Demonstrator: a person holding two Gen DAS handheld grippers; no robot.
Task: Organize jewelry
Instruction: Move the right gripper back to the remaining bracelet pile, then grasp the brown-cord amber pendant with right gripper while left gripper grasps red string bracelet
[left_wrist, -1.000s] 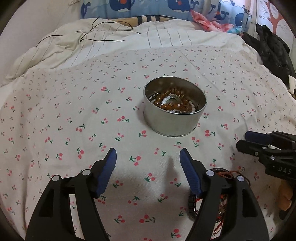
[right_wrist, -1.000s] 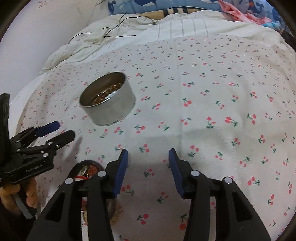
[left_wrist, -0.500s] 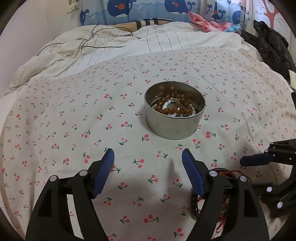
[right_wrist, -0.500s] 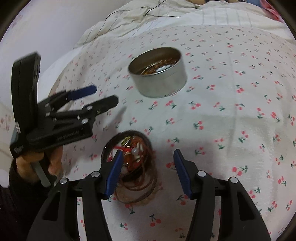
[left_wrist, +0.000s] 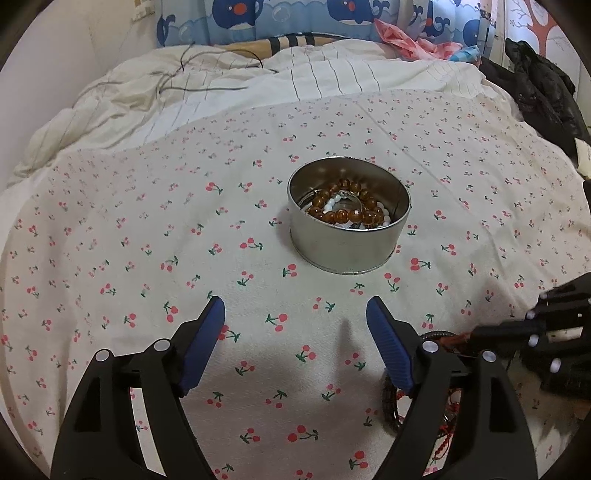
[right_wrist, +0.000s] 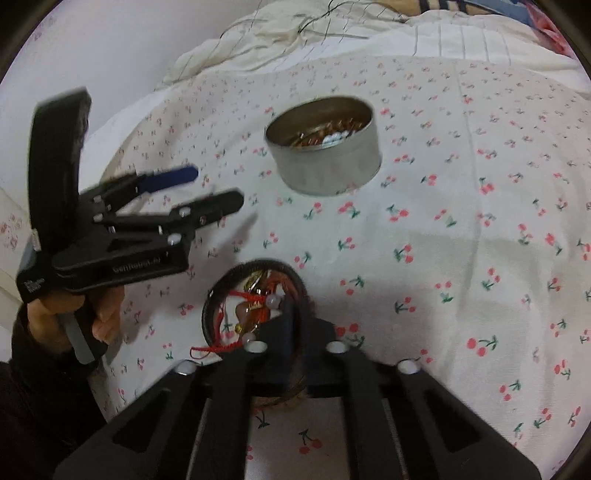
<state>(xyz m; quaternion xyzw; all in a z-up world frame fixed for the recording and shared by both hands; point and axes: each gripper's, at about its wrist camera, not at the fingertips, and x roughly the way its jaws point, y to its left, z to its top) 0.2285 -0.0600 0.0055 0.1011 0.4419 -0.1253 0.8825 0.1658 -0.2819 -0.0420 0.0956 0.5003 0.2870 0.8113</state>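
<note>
On the bed, a tin holding a bead bracelet stands near the middle of the cherry-print sheet. Left gripper: jaws spread and opening, nothing between them, tin well ahead. Right gripper: jaws pressed together over a jewelry pile ringed by a dark bangle; they appear to pinch the bangle's rim, but blur prevents confirmation.
</note>
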